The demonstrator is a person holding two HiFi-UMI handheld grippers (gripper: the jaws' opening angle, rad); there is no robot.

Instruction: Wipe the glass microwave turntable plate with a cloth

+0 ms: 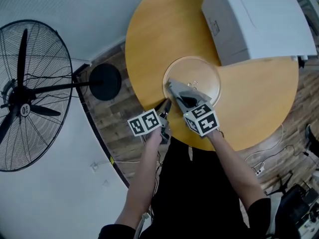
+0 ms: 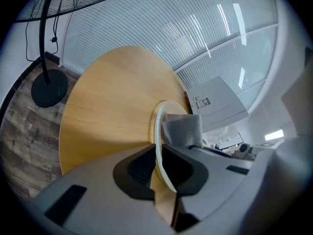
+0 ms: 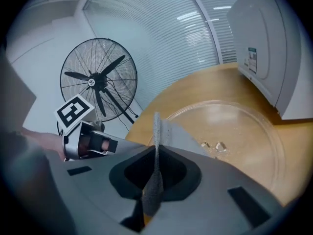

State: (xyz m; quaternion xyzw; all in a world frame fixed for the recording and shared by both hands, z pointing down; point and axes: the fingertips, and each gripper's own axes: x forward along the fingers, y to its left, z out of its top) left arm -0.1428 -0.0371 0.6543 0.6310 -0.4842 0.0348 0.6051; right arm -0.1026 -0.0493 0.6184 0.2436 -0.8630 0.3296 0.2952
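A clear round glass turntable plate lies on the round light-wood table, close to the table's near edge, with the white box-shaped microwave at the far right edge.

The left gripper has its jaws pressed onto the plate's near-left rim, one above the glass and one below. The right gripper pinches a thin grey cloth between closed jaws, and the cloth stands up over the plate's near side, just beside the left gripper.

The step in hand looks like the start of the wipe. To do it well:
- The left clamp should hold the rim steady, firm but not levering, since glass at a table edge could slip or chip.
- The right gripper should lay the cloth flat and sweep it outward from the near rim.
- The sweep should carry the small pale crumbs off the glass rather than grind them in.

Count: one plate, one cloth, one microwave, two grippers, one black pedestal fan on the floor to the left, and two crumbs that I can make out.
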